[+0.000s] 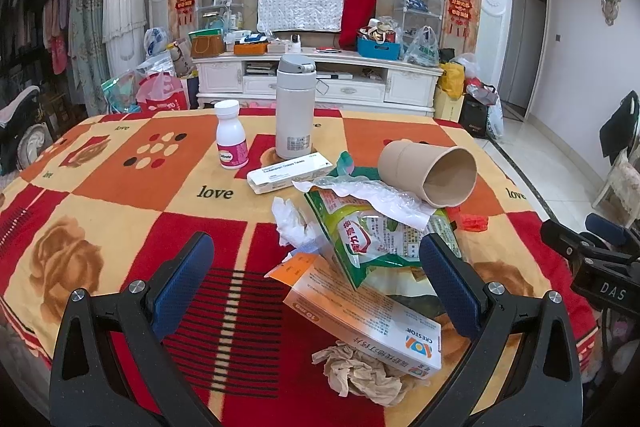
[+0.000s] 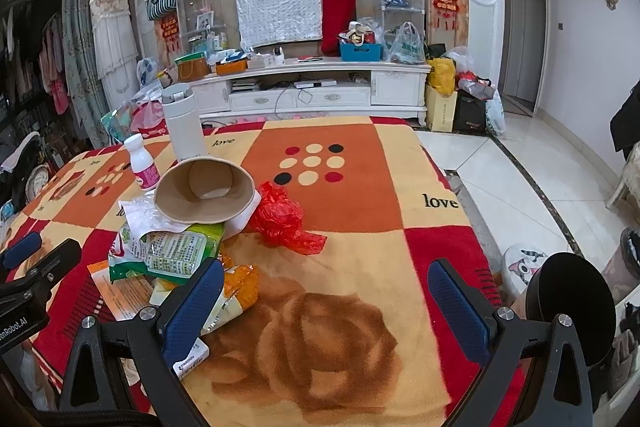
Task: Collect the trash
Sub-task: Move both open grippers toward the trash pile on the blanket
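Observation:
A pile of trash lies on the patterned blanket [image 1: 120, 187]: a tipped brown paper cup [image 1: 428, 169], a green snack bag [image 1: 380, 239], a white crumpled tissue [image 1: 290, 219], a Crestor box [image 1: 368, 319], a brown crumpled paper [image 1: 356, 373] and a red plastic bag [image 2: 280, 217]. My left gripper [image 1: 316, 267] is open above the boxes and green bag, holding nothing. My right gripper [image 2: 326, 291] is open and empty over bare blanket, right of the pile. The cup [image 2: 206, 189] and green bag [image 2: 172, 251] also show in the right wrist view.
A white thermos [image 1: 294, 111], a white pill bottle with pink label [image 1: 231, 137] and a flat white medicine box [image 1: 290, 173] stand behind the pile. A black round bin [image 2: 568, 311] sits off the table's right edge. A TV cabinet [image 1: 320, 79] stands beyond.

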